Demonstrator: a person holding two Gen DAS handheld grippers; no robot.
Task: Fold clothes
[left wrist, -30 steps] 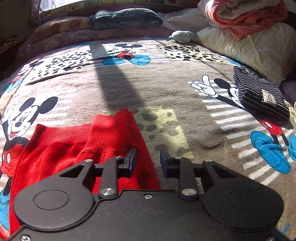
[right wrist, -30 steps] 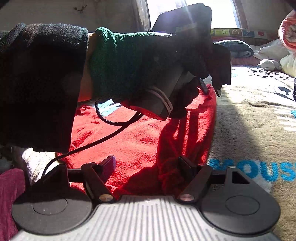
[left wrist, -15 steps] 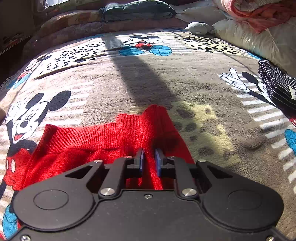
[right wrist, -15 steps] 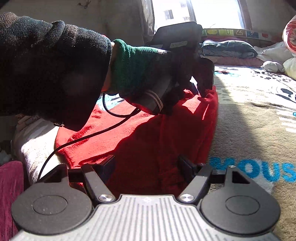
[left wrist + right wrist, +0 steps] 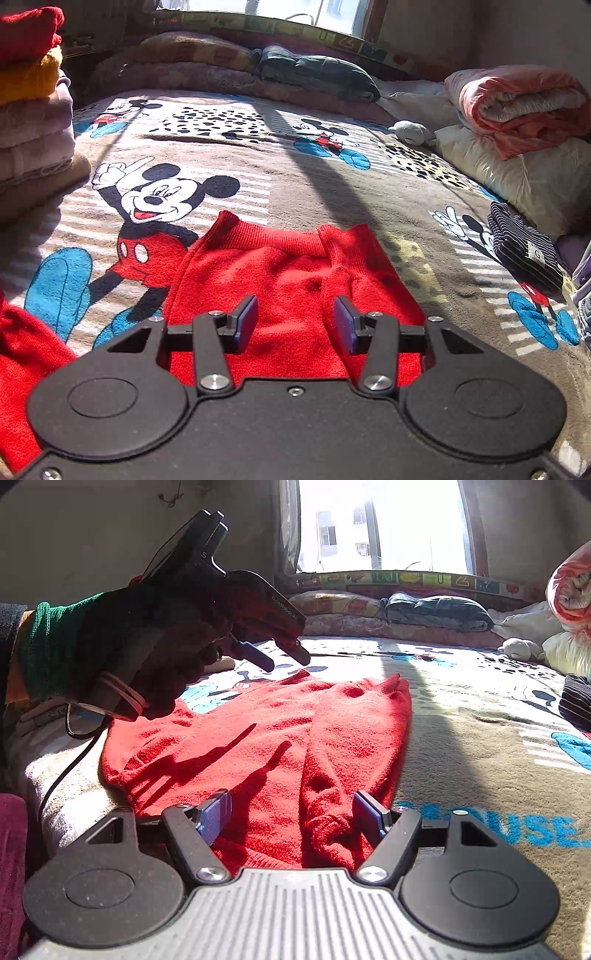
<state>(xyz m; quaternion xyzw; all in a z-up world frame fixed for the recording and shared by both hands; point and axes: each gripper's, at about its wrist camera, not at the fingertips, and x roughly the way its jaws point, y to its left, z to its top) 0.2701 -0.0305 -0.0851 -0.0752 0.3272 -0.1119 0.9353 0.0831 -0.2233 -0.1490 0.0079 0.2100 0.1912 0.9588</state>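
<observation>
1. At the far left of the left wrist view stands a stack of folded clothes [image 5: 29,92], red on top of yellow on pale pink; I judge those pieces done.
2. The red knit garment [image 5: 295,280] lies flat on the bed's cartoon-mouse blanket [image 5: 332,192], one side laid over the middle and the ribbed hem at the far end. It looks part-folded, with further folds left.
3. The left tool [image 5: 295,319] hangs above the garment, jaws apart, holding nothing.
4. The right tool [image 5: 291,818] sits low at the garment's near edge, jaws spread on either side of a bunched ridge but not gripping it.
5. To the right lie a folded striped garment [image 5: 524,251], a cream pillow [image 5: 535,177] and a rolled pink quilt [image 5: 517,99]; a sunlit window [image 5: 380,524] is behind.
</observation>
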